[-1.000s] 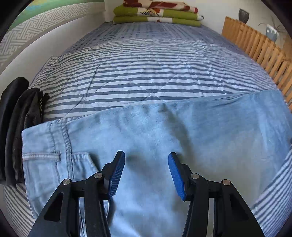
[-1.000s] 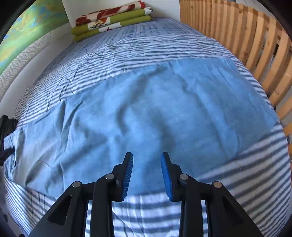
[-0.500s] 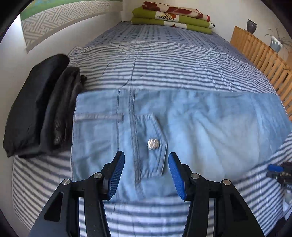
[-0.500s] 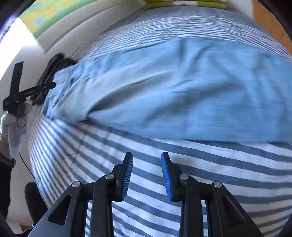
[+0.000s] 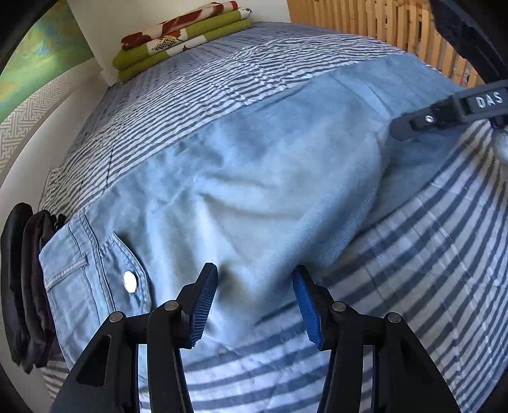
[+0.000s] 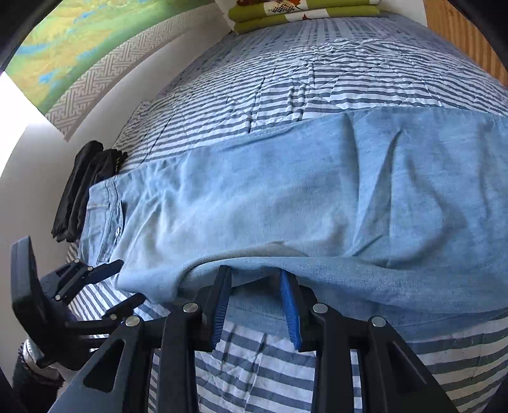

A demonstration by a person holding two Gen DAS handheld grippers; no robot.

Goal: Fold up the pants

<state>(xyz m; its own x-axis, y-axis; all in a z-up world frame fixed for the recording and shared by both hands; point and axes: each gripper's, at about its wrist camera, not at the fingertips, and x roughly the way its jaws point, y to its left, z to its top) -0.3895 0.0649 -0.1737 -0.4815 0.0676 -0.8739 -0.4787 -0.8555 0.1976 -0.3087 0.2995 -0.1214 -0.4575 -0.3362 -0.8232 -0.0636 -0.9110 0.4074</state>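
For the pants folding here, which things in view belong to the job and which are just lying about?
Job: light blue pants; left tongs; right tongs.

Lying about: black folded clothes; green and red bedding stack; wooden slatted rail; striped bedspread.

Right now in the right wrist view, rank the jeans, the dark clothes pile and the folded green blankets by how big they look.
1. Jeans, by far the largest.
2. Dark clothes pile.
3. Green blankets; partly cut off and farthest away, so the last two are unsure.

Striped blue-and-white bedspread [image 5: 197, 104] covered the bed, folded green floral blankets [image 5: 177, 38] sat top center, dark folded clothes [image 6: 85, 187] at left, wooden slat rail [image 5: 381, 22] upper right.
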